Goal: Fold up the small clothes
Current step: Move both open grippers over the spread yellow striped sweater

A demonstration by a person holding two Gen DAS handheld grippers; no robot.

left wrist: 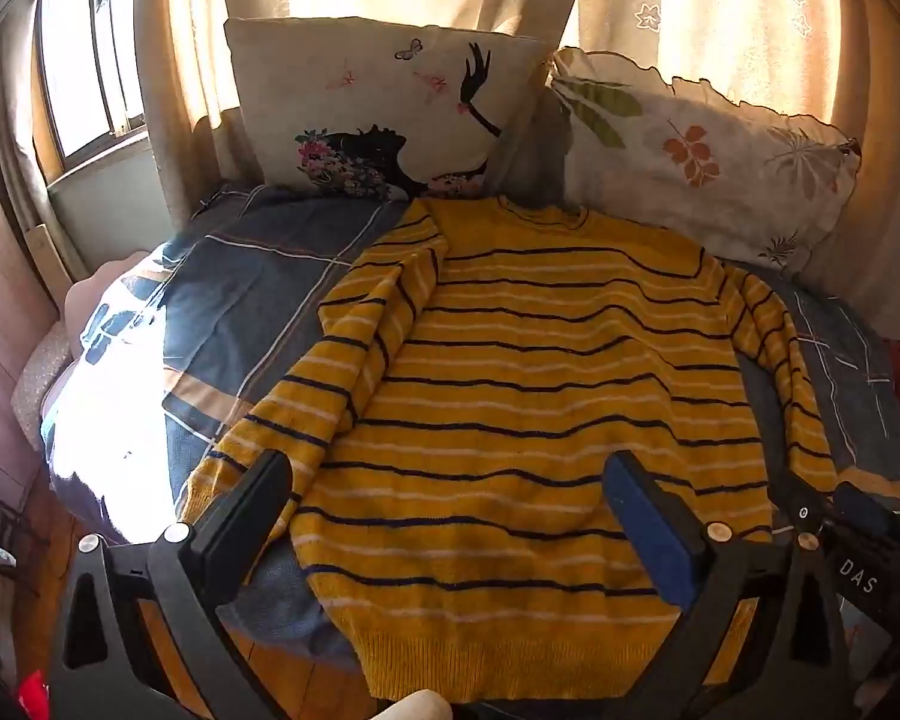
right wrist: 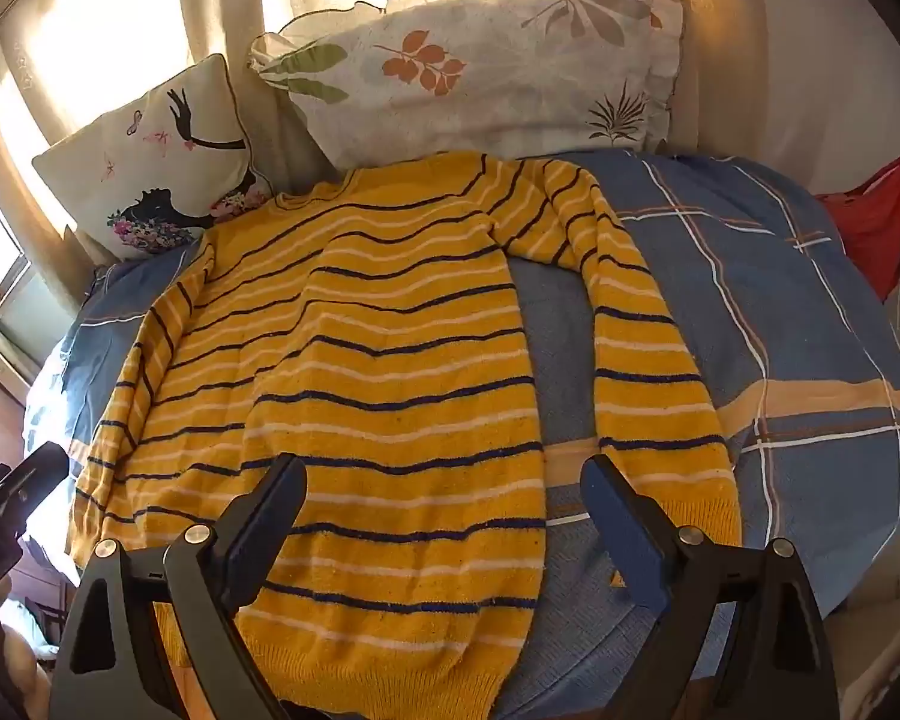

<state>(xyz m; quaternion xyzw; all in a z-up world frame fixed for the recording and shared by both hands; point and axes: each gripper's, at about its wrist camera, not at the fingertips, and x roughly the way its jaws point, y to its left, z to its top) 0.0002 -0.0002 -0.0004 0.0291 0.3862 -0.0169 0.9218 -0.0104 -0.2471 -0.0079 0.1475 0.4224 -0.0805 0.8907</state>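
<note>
The sweater (left wrist: 534, 396) lies flat on the bed (left wrist: 252, 300), neck toward the two pillows (left wrist: 366, 114) at the far end and ribbed hem toward the near edge. The body is spread out and mostly smooth, with shallow wrinkles across the stripes. The task is judged to be at or near its start: no fold across the body is visible. The left sleeve (left wrist: 354, 330) lies angled along the left side, its upper part overlapping the edge of the body; whether this is a deliberate first fold cannot be determined. The right sleeve (right wrist: 648, 360) lies off the body on the bedcover, curving away from the shoulder and running down beside the body with a strip of bedcover between them. Remaining work, as judged: bring both sleeves onto the body, then fold the body up from the hem. The left gripper (left wrist: 450, 474) hangs above the lower part of the body with its jaws spread wide; nothing sits between them and no pad touches the fabric. The right gripper (right wrist: 444, 480) hangs above the lower right edge of the body and the gap next to the right sleeve, jaws likewise spread wide, released, holding nothing and not in contact with the sweater.
</note>
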